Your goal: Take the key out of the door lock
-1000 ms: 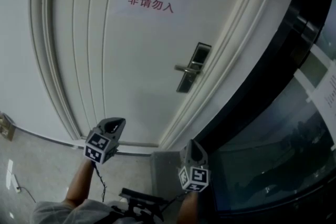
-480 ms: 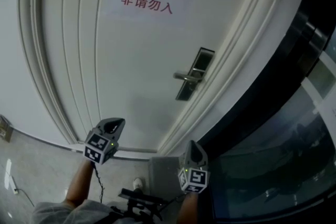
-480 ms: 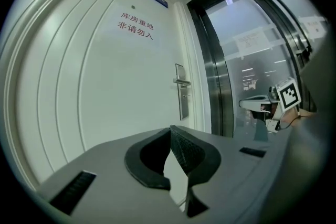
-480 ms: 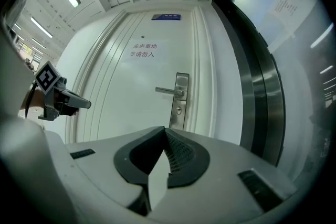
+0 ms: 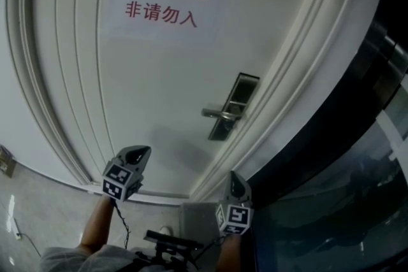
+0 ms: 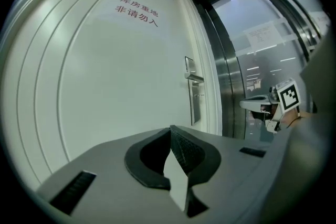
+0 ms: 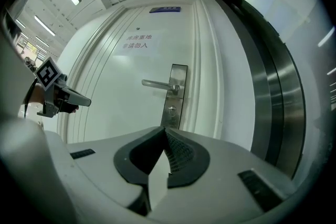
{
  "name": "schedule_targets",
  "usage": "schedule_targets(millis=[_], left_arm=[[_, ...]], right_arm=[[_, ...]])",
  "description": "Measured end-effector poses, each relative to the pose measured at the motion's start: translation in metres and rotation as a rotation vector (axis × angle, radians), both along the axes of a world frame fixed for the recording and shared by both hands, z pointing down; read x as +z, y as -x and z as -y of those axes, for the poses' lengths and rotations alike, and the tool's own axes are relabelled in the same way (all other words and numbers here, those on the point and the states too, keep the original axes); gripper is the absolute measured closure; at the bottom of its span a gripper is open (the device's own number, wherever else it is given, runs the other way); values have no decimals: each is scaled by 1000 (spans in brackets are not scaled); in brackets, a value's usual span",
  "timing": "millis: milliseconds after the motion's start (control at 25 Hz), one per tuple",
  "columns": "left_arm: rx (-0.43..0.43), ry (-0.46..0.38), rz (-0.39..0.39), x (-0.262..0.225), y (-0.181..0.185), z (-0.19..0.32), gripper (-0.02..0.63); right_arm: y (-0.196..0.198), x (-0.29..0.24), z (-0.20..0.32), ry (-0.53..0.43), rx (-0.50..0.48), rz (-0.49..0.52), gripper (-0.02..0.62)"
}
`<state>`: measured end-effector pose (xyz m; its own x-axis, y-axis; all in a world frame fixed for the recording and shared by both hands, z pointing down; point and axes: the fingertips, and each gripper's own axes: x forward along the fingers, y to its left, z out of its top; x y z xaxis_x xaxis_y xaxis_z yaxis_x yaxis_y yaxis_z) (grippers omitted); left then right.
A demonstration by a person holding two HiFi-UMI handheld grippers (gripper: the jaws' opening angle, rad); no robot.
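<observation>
Head view: a white door (image 5: 159,92) fills most of the view, with a paper sign (image 5: 162,0) in red print far above the lock plate (image 5: 233,105). A handle (image 5: 217,114) sticks out from the plate to the left. The left gripper (image 5: 137,151) is low and to the left of the plate, well apart from it. The right gripper (image 5: 233,174) is right below the plate, also well apart. Both point at the door.

Left gripper view: the jaws are pressed together with nothing in them. The plate (image 6: 193,97) is ahead and a bit to the right. The right gripper (image 6: 244,105) shows further right of it.

Right gripper view: the jaws are squeezed tight and hold nothing. The plate (image 7: 174,97) is straight ahead. A small shiny bit, which looks like the key (image 7: 170,109), sits in the plate just under the handle. The left gripper (image 7: 86,103) is off to the left of the plate.
</observation>
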<state>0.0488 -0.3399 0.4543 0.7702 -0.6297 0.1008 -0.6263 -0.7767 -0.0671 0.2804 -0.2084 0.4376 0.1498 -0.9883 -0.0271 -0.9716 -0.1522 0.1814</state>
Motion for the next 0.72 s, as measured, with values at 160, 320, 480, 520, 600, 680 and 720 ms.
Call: schedule_targets(millis=[160, 320, 480, 520, 600, 680, 720], left_arm=[[-8, 8, 3, -1, -14, 17, 601], [-20, 14, 6, 1, -23, 33, 601], [-37, 23, -1, 2, -29, 46, 601], [-41, 25, -4, 2, -30, 49, 601], [-46, 27, -11, 2, -32, 54, 601], [-51, 27, -17, 1, -34, 60, 601], [-55, 27, -19, 1, -35, 62, 601]], right_arm=[[-11, -5, 22, -5, -23, 15, 584], [-22, -9, 43, -10, -37, -1, 584], [-32, -8, 61, -7, -58, -34, 584], [-33, -7, 66, -5, -66, -47, 584], [-34, -9, 74, -3, -75, -67, 584], [-35, -11, 81, 0, -75, -99, 584], [-36, -13, 84, 1, -71, -128, 584]])
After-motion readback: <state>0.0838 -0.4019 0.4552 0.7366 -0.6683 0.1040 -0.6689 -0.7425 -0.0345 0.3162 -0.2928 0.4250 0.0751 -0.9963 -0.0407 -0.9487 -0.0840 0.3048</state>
